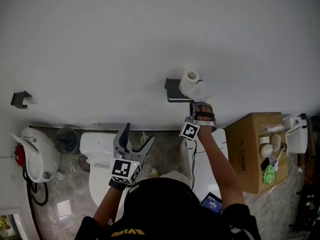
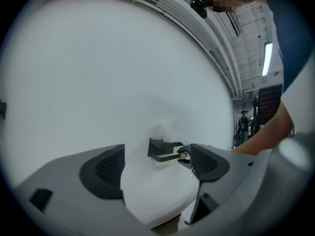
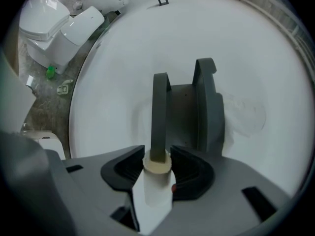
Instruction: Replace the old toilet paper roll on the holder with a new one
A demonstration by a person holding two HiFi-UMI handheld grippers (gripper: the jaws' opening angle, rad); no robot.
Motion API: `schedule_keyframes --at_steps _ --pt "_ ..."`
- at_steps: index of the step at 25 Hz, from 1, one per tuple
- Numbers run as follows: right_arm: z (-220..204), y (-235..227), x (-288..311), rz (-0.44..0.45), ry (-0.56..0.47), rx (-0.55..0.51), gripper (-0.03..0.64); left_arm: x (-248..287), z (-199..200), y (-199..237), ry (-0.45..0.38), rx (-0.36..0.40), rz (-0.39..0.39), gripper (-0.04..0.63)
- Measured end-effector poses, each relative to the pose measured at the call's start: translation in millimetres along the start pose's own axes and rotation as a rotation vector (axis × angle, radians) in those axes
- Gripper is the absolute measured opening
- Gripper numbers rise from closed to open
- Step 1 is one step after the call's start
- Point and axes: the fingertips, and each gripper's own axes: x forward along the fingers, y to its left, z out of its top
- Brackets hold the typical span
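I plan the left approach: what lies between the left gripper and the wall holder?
Nothing: the left gripper view shows only bare wall between the left gripper and the holder.

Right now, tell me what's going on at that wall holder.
The person's right gripper is shut on a thin, nearly spent toilet paper roll at the tip of the holder's arm. A fuller white roll sits on top of the holder. The left gripper is held back, open and empty.

White wall [image 1: 150, 34] above grey stone floor [image 1: 55, 189], toilet [image 1: 97, 151]
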Motion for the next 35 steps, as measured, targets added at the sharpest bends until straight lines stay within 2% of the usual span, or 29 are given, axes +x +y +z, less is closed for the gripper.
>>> schedule_keyframes --at_steps 29,35 --pt "-27 1 5 -0.001 0.07 0.058 0.161 3 -10 2 0.038 0.036 -0.003 0.425" --pt "-39 -3 1 -0.008 0.084 0.113 0.161 4 -13 4 0.044 0.033 0.007 0.425"
